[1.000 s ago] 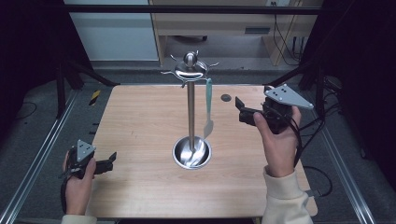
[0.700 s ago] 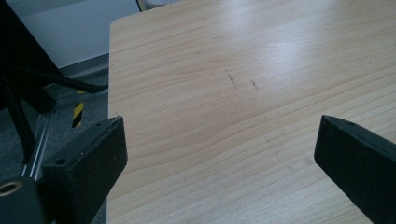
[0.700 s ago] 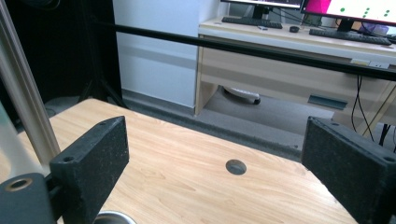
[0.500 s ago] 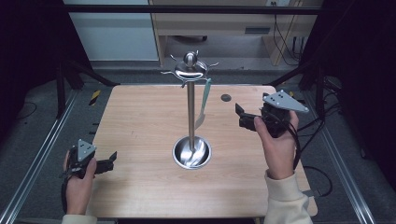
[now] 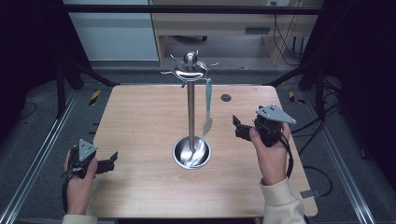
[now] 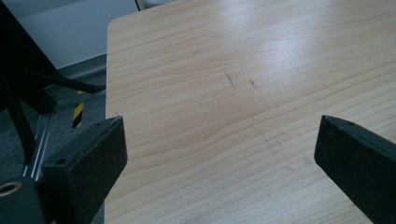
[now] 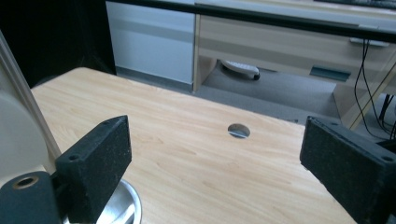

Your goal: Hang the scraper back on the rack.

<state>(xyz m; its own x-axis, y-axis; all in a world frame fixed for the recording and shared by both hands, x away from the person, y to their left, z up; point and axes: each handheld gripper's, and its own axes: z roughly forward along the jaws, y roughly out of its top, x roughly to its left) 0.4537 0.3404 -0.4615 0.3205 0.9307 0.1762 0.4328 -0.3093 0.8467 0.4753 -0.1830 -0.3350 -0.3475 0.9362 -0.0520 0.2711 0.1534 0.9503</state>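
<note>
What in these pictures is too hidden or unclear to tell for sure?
- Hook holding the utensil: too small in the high view.
- Stand in the right gripper view: cut off by the left edge, blurred, its base partly behind a jaw.
- Right gripper jaws in the high view: too small to judge their gap.

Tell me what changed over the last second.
The right gripper drew back toward the person and away from the green-handled utensil, open and empty. That utensil stays hanging on the rack, and the left gripper stays open near the table edge.
</note>
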